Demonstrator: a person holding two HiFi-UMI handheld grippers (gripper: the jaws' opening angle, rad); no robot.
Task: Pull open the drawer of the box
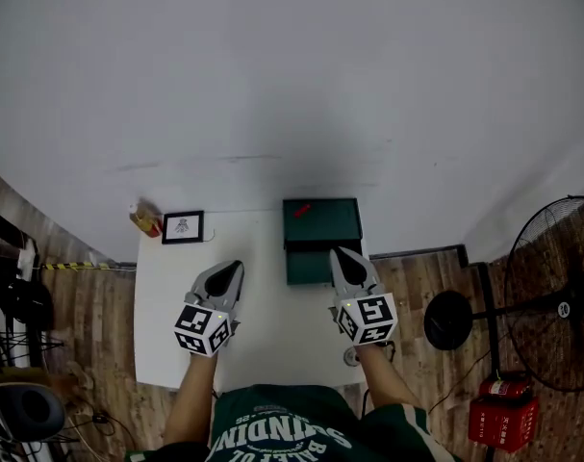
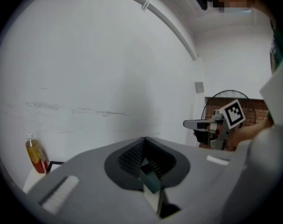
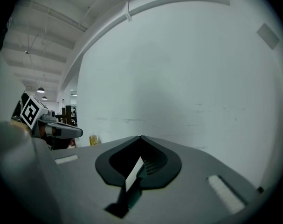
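Well, the green box (image 1: 320, 221) sits at the far edge of the white bench (image 1: 157, 296), right of the middle and close to the wall, with a small red mark on its top. Its drawer (image 1: 308, 266) juts out of the near face toward the person, so it stands pulled open.

In the head view the right hand-held gripper (image 1: 340, 254) overlaps the drawer's right end. Its jaws are pressed together to a single tip with nothing between them (its own view shows only that closed tip against the bare white wall). Whether it touches the drawer cannot be told.

The left hand-held gripper (image 1: 236, 267) is held over bare bench left of the box, apart from it. Its jaws are likewise closed tight and empty, and it too points toward the wall.

At the bench's far left corner a small picture frame (image 1: 183, 227) stands just beside a bottle (image 1: 145, 219) of yellowish liquid. Off the bench to the right, a standing fan (image 1: 551, 296) rests on the wooden floor (image 1: 417, 277), with a red case (image 1: 503, 414) near its base.
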